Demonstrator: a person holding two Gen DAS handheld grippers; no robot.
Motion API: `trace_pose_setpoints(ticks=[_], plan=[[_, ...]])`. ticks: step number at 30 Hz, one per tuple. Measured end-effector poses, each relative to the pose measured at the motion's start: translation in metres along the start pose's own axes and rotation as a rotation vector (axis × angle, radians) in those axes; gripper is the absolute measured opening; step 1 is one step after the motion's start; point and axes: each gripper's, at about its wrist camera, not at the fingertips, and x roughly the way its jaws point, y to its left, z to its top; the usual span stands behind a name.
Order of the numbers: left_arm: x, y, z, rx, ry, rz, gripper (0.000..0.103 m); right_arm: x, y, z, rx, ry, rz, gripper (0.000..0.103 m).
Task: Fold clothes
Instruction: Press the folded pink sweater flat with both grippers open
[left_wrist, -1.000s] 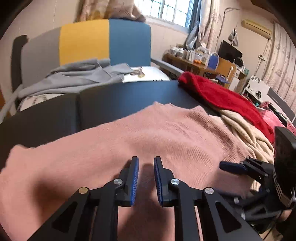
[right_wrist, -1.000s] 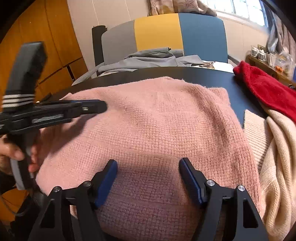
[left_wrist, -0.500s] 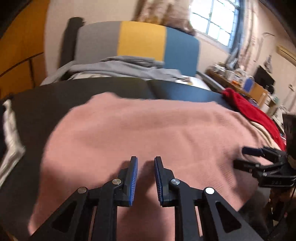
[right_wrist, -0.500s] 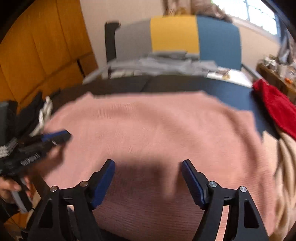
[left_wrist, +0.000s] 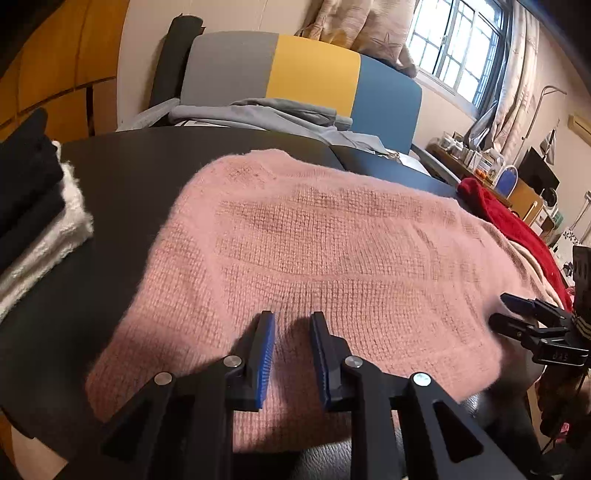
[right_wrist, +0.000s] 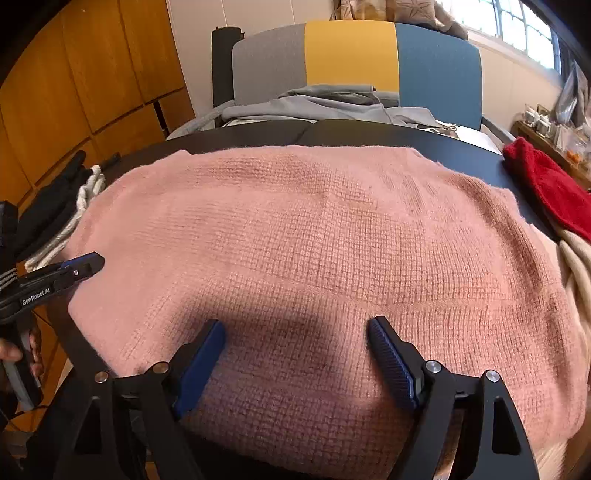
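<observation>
Presently, a fuzzy pink knitted sweater (right_wrist: 314, 258) is seen spread flat across the dark round table (left_wrist: 122, 173), its near hem draped over the edge. The left gripper (left_wrist: 292, 350) is held above the hem at 6 o'clock, its pads a narrow gap apart with nothing between them; the right gripper (right_wrist: 295, 354) is held wide apart, also empty. Whether this spread is a finished fold or one awaiting another cannot be settled. Any grasp is judged best taken at an edge through all layers, with both sides lifted evenly.
</observation>
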Motion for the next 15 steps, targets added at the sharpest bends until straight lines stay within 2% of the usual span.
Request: trace_pose_setpoints(ticks=[4,7,9,13,15], plan=[[-0.019,-0.007,0.011,0.019,-0.064,-0.025,0.020,-0.020,-0.013,-0.002,0.063,-0.045,0.054,0.085],[-0.024,-0.013,0.020,0.039,-0.087,-0.040,0.020,-0.045,-0.032,-0.006,0.101,-0.092,0.025,0.085],[-0.019,-0.014,0.020,0.049,-0.071,-0.025,0.020,-0.056,-0.050,-0.008,0.135,-0.099,-0.016,0.088],[-0.002,0.002,0.000,-0.020,0.036,0.061,0.020,-0.060,-0.070,-0.019,0.174,-0.083,-0.059,0.088],[-0.006,0.013,-0.011,-0.083,0.034,0.039,0.020,-0.060,-0.076,-0.026,0.186,-0.073,-0.072,0.088]])
